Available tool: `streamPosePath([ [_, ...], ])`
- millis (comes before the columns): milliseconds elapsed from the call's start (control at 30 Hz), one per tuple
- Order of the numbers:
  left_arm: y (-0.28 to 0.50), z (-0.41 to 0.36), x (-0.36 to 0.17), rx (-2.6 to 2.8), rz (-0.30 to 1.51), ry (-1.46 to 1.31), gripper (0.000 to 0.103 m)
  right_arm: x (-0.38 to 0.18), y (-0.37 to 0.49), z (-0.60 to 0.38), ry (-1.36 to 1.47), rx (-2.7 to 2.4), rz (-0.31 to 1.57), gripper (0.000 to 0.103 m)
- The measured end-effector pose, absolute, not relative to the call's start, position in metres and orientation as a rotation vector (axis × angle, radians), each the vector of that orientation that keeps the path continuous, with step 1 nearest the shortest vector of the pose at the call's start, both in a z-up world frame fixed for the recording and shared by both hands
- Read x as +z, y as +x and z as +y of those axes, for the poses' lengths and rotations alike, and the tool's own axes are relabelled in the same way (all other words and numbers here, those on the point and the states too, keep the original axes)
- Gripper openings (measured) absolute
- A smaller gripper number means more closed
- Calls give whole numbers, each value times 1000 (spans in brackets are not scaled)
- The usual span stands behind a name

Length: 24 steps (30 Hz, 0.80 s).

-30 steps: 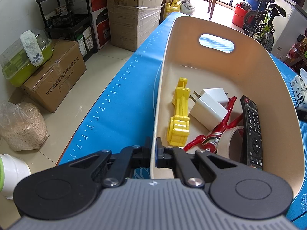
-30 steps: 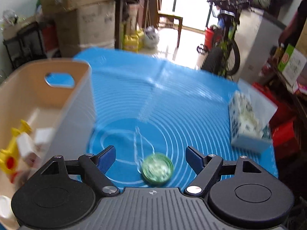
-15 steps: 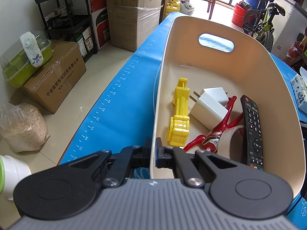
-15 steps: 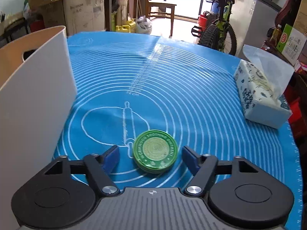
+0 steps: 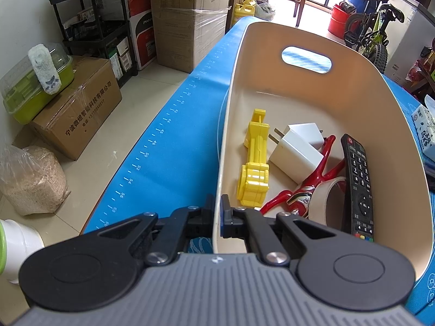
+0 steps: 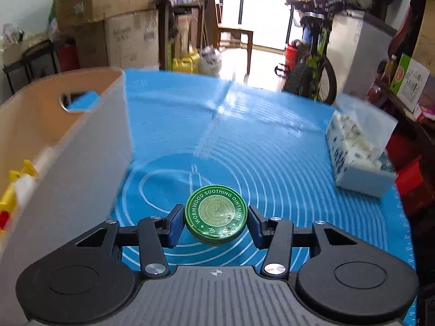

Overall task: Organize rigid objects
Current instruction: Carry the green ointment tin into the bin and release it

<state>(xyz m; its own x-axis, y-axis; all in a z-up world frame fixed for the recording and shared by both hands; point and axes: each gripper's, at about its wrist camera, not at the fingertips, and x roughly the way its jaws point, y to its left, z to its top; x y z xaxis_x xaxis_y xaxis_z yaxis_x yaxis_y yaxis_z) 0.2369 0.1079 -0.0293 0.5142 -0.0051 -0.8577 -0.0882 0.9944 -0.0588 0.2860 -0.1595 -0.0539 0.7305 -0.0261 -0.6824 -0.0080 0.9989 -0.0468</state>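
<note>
A cream bin (image 5: 312, 95) stands on the blue mat (image 5: 176, 135). Inside it lie a yellow toy (image 5: 255, 163), a white charger (image 5: 296, 152), a red figure (image 5: 307, 190), a tape roll (image 5: 329, 198) and a black remote (image 5: 359, 184). My left gripper (image 5: 217, 206) is shut on the bin's near wall, one finger inside and one outside. In the right wrist view my right gripper (image 6: 214, 218) is closing on a round green ointment tin (image 6: 216, 213). Both pads lie against the tin's sides, above the mat (image 6: 272, 149). The bin (image 6: 81, 163) is to its left.
A tissue pack (image 6: 356, 157) lies at the mat's right edge. Cardboard boxes (image 5: 187, 13), a black shelf (image 5: 89, 27), a green-lidded tub (image 5: 32, 87) and a sack (image 5: 30, 179) stand on the floor left of the table. A bicycle (image 6: 312, 62) and a chair (image 6: 233, 35) are beyond the far end.
My right gripper's jaws have narrowed from wide apart to the tin's sides, and the view has risen so that the bin's inside shows. The left gripper and bin have not moved.
</note>
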Motion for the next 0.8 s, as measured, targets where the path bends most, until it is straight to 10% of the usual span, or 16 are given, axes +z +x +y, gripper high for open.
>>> streamPosePath([
  [433,236,107,-31,49,1030,-99,5,59,259,-94,-117,172,543,54],
  [800,237,108,-32,44,1029,-92,5,29,275,-18,-159,277,682,54],
])
